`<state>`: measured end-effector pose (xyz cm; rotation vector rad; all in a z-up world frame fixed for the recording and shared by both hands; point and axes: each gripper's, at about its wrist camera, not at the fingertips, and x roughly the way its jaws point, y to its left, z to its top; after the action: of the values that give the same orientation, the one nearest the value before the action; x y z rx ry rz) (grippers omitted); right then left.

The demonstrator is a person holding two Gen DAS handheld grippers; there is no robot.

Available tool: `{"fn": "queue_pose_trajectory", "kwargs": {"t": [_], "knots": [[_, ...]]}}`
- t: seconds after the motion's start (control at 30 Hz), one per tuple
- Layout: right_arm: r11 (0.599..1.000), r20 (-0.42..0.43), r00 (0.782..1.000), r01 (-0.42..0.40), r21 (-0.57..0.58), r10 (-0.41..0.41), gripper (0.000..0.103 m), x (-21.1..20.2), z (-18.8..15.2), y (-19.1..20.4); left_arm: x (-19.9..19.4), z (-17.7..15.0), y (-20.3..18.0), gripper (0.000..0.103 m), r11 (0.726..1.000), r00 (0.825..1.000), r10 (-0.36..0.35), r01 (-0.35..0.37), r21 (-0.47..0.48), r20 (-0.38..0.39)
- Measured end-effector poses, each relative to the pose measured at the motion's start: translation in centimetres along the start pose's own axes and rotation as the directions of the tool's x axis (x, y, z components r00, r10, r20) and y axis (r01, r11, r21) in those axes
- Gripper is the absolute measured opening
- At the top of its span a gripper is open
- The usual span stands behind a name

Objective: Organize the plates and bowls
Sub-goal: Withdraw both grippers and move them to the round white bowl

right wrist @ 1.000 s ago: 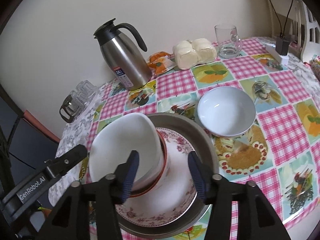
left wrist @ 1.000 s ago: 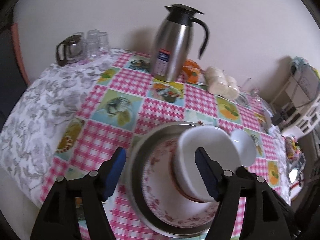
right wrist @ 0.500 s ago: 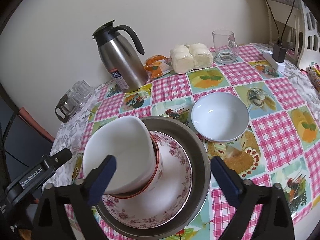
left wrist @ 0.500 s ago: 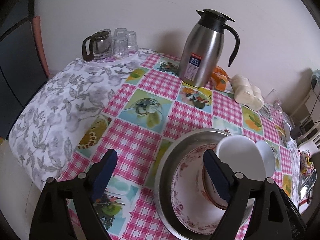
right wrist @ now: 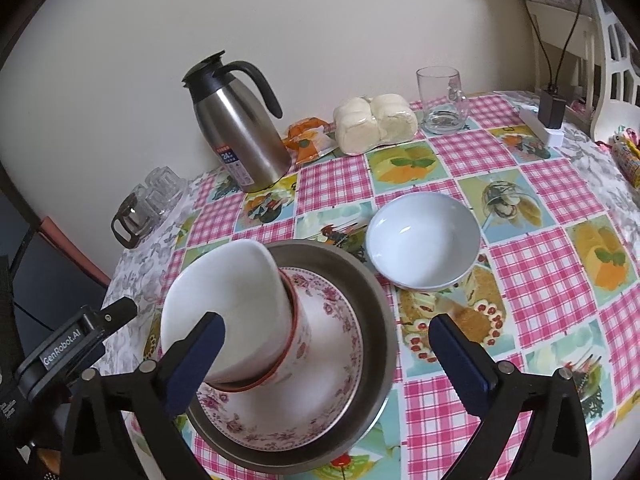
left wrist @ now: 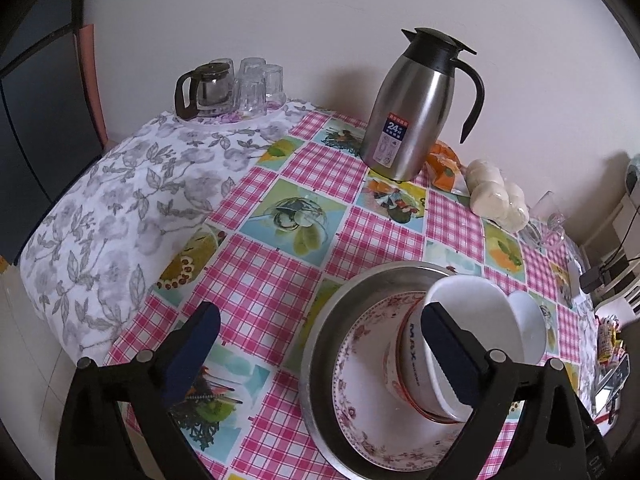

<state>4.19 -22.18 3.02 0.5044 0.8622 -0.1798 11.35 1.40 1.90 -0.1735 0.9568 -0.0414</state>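
Plain off-white wall [right wrist: 320,12] behind tabletop [right wrist: 532,280]. Tabletop covered in pink checked cloth with food prints; grey floral cloth [left wrist: 108,216] at left end. White openwork chair [right wrist: 616,76] at right. Soft, even light.

"24" on thermos label [left wrist: 396,141]

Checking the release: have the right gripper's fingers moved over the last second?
Yes. The right gripper spread wide: its right finger swung clear of the floral plate, now over the tablecloth.
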Motion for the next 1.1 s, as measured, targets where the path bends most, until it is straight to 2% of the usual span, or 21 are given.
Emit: {"fn": "queue_pose_trajectory", "kwargs": {"t": [0.27,0.47,0.57,0.77,0.87,1.1], "knots": [[0.999,0.008,1.000,0.029,0.033,-0.030,0.103,-1.1,0.4,-2.8,-1.3,-0.7,-2.1,0.100,0.999,0.999,-0.019,0.017,0.029,0.044],[0.996,0.015,0.998,0.055,0.072,-0.057,0.103,-2.0,0.7,-5.6,-2.3,-1.2,-4.9,0.100,0.995,0.994,-0.089,0.086,0.053,0.062],[0.993,0.017,0.998,0.067,0.095,-0.068,0.103,-2.4,0.9,-7.1,-2.6,-1.5,-6.9,0.100,0.990,0.992,-0.108,0.103,0.095,0.057],[0.984,0.025,0.995,0.089,0.156,-0.094,0.103,-3.1,1.1,-10.3,-2.9,-2.4,-11.5,0.100,0.968,0.986,-0.163,0.152,0.199,0.042],[0.977,0.028,0.994,0.098,0.189,-0.105,0.103,-3.3,1.1,-11.8,-2.6,-2.9,-13.5,0.100,0.952,0.978,-0.210,0.203,0.229,0.008],[0.962,0.022,0.991,0.121,0.246,-0.131,0.103,-2.9,1.3,-14.9,-1.3,-3.9,-18.4,0.100,0.916,0.967,-0.251,0.250,0.313,-0.036]]}}
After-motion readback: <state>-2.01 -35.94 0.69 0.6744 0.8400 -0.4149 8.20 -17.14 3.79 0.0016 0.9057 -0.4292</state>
